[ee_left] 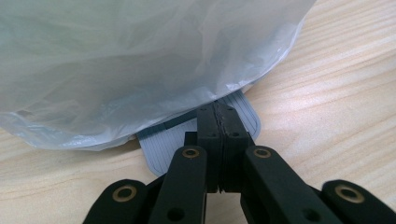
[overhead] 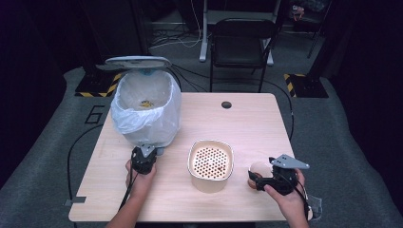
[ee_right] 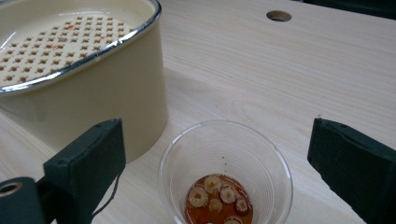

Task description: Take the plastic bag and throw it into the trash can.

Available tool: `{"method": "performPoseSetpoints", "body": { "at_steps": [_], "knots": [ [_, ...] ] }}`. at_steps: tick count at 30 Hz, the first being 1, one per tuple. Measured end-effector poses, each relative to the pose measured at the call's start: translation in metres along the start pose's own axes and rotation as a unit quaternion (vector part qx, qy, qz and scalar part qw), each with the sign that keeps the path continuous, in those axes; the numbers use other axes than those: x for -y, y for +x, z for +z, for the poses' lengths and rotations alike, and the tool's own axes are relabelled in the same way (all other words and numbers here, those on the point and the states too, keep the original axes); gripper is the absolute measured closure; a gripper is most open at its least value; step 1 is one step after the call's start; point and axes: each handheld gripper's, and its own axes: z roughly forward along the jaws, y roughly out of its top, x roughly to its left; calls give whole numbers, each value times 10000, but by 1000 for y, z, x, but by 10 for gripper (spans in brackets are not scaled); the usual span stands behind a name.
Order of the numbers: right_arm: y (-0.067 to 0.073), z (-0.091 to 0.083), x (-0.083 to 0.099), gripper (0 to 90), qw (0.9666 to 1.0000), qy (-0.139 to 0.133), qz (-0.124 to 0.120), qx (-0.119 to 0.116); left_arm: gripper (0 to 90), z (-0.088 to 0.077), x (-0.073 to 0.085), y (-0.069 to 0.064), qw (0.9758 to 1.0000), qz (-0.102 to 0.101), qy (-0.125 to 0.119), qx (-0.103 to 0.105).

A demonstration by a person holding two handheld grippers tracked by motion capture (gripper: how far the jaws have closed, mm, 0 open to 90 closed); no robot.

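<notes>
A pedal bin (overhead: 145, 107) lined with a white plastic bag (ee_left: 140, 60) stands at the table's back left, its lid (overhead: 138, 61) raised. My left gripper (overhead: 144, 154) (ee_left: 218, 114) is shut with nothing between its jaws, its tips resting on the bin's grey ribbed pedal (ee_left: 161, 142). A cream container (overhead: 210, 164) (ee_right: 84, 74) with a perforated insert sits mid-table. Just right of it stands a clear plastic cup (overhead: 258, 168) (ee_right: 226, 182) holding orange liquid and round slices. My right gripper (overhead: 260, 176) (ee_right: 219, 158) is open, one jaw on each side of the cup, apart from it.
A cable hole (overhead: 226, 104) (ee_right: 279, 16) is set into the wooden table (overhead: 256, 128) near its far edge. A black chair (overhead: 242, 42) stands behind the table. Cables trail over the floor. The cream container sits close to my right gripper's left jaw.
</notes>
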Motion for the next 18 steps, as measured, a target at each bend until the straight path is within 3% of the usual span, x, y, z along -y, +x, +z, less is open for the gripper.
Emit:
{"method": "performPoseSetpoints", "body": {
  "at_steps": [8,12,18],
  "knots": [
    [-4,9,12,28,9998,188,19,-47,892,0,0,1,10000,-36,-10,35],
    [-5,20,22,147,9996,258,-81,-38,892,0,0,2,10000,-13,-48,12],
    [-7,30,29,210,9988,451,-172,-44,892,0,0,2,10000,-37,-24,45]
  ]
}}
